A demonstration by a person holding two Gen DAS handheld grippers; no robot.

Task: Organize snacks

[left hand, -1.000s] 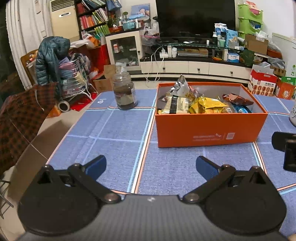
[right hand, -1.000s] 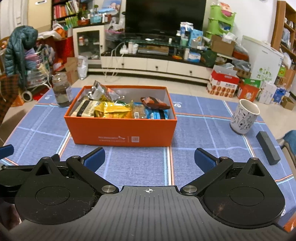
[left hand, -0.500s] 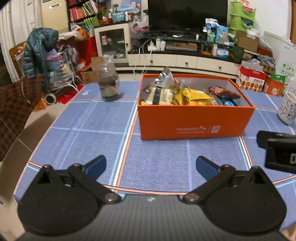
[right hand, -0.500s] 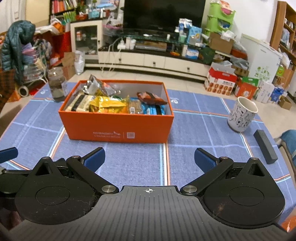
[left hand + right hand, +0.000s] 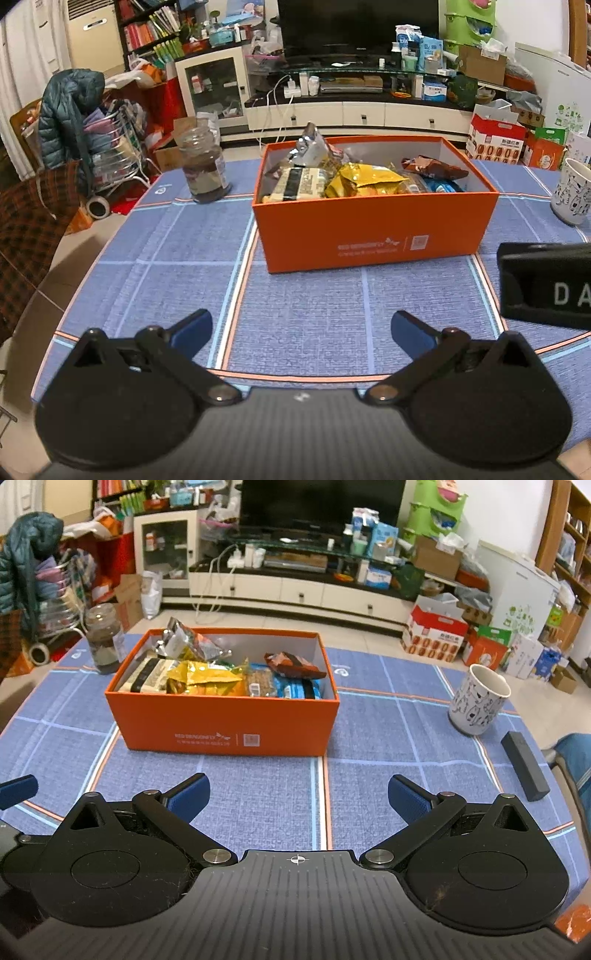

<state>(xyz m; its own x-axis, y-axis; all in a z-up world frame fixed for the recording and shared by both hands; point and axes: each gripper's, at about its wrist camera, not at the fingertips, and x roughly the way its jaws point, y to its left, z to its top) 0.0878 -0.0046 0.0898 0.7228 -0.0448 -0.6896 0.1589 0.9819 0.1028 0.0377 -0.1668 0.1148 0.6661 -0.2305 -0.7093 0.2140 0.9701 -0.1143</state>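
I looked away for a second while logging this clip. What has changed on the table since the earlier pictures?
Both hand-held grippers drew back from the orange box: it sits farther off in each wrist view. The left hand-held gripper also swung rightward, bringing the white mug into its view. Nothing was grasped or released; both the left and the right hand-held gripper stayed open and empty. The snacks, glass jar and mug kept their places.

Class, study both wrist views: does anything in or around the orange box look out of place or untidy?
Yes. In the orange box, the silver foil packet at the back-left corner sticks up above the rim, and the brown packet lies tilted atop the others. Nothing looks spilled on the tablecloth.
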